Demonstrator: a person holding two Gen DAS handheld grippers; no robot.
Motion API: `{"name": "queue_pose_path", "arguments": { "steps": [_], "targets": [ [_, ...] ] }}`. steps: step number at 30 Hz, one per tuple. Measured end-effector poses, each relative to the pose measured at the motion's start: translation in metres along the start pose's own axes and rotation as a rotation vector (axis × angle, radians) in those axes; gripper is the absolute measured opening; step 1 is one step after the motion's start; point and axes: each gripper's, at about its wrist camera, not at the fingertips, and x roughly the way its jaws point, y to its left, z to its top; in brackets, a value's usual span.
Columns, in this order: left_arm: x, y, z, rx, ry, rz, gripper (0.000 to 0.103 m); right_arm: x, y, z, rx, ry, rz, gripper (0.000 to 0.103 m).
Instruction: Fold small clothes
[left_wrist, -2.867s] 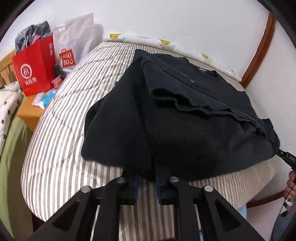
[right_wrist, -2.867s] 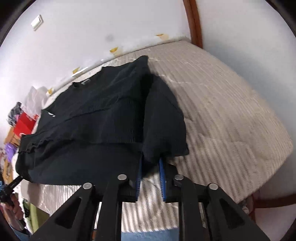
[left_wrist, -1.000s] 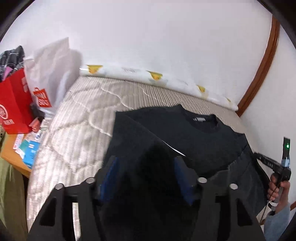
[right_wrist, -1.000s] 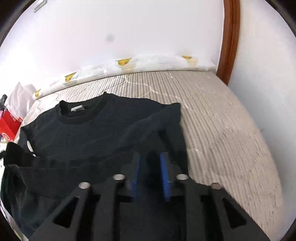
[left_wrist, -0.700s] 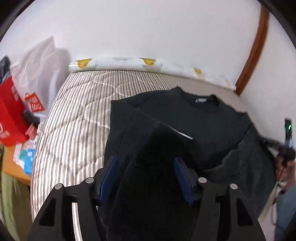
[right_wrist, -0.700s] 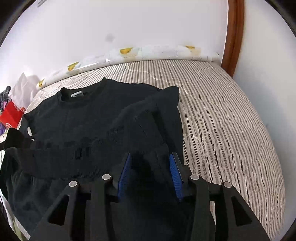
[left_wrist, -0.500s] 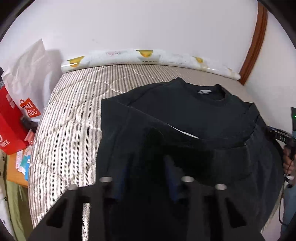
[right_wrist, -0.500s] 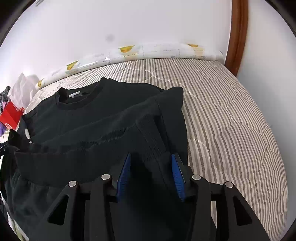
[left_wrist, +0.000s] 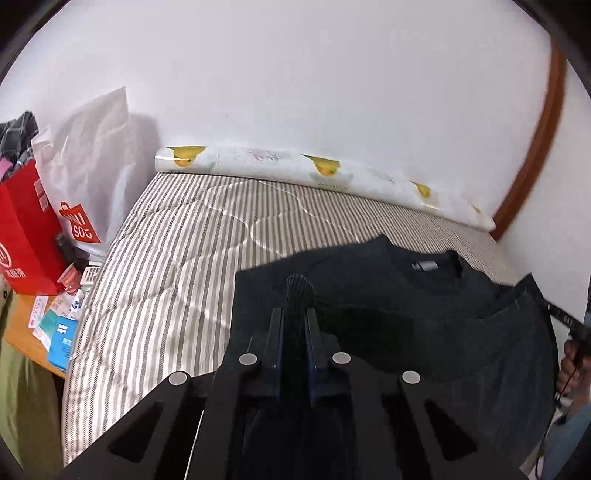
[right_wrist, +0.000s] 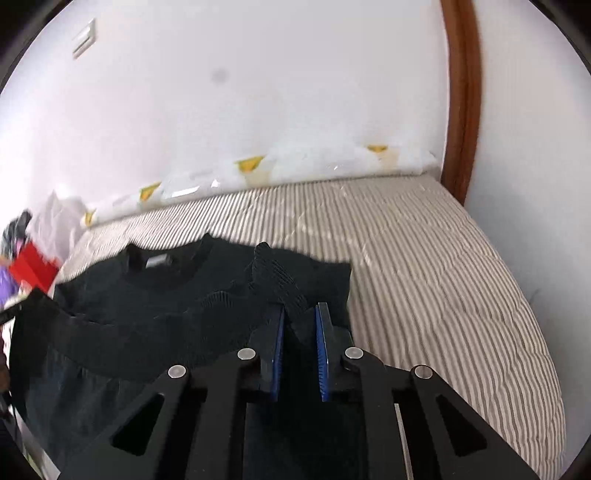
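- Striped bed (left_wrist: 192, 258) bears black sweater (left_wrist: 424, 295), collar at 12 o'clock
- left gripper (left_wrist: 294, 325) pinches its ribbed cuff tight
- right gripper (right_wrist: 299, 325), jaws just closing, clamps the other cuff

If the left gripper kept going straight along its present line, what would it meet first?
Probably the black sweater itself: the left gripper already pinches a ribbed fold, with more sweater ahead, then striped mattress.

"SO" on white bag (left_wrist: 79, 229)
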Motion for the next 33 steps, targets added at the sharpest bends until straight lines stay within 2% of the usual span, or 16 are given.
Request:
{"name": "queue_pose_path", "arguments": {
  "steps": [5,8,11,14,15,16,18,21,25,29,33],
  "targets": [
    [0.032,-0.006,0.004,0.006,0.021,0.058,0.01,0.037,-0.013,0.005,0.045,0.058,-0.014,0.015],
    [0.043,-0.006,0.002,-0.005,0.052,0.071,0.01,0.057,-0.02,0.0,0.077,0.121,-0.025,0.015],
    [0.049,-0.006,0.0,-0.009,0.074,0.082,0.011,0.063,-0.021,-0.004,0.083,0.144,-0.033,0.016],
    [0.047,-0.002,-0.001,-0.036,0.093,0.066,0.015,0.06,-0.017,-0.004,0.058,0.165,-0.049,0.021],
    [0.045,0.0,-0.001,-0.045,0.095,0.054,0.017,0.057,-0.015,-0.003,0.051,0.185,-0.065,0.03],
    [0.042,0.001,-0.001,-0.057,0.102,0.042,0.021,0.053,-0.014,-0.003,0.049,0.198,-0.082,0.034],
    [0.036,0.002,-0.003,-0.064,0.108,0.027,0.028,0.038,-0.008,-0.002,0.046,0.187,-0.108,0.034],
    [0.022,-0.001,-0.009,-0.042,0.1,0.044,0.038,0.013,0.016,-0.001,-0.014,0.149,-0.101,0.034],
    [-0.003,-0.002,-0.024,-0.036,0.085,0.029,0.055,-0.008,0.075,-0.008,-0.121,0.117,-0.013,0.035],
    [-0.029,-0.001,-0.046,-0.041,0.077,0.017,0.059,-0.004,0.14,-0.029,-0.208,0.133,0.08,0.035],
    [-0.049,0.002,-0.072,-0.04,0.094,0.013,0.06,0.017,0.187,-0.052,-0.251,0.167,0.096,0.035]
  ]
}}
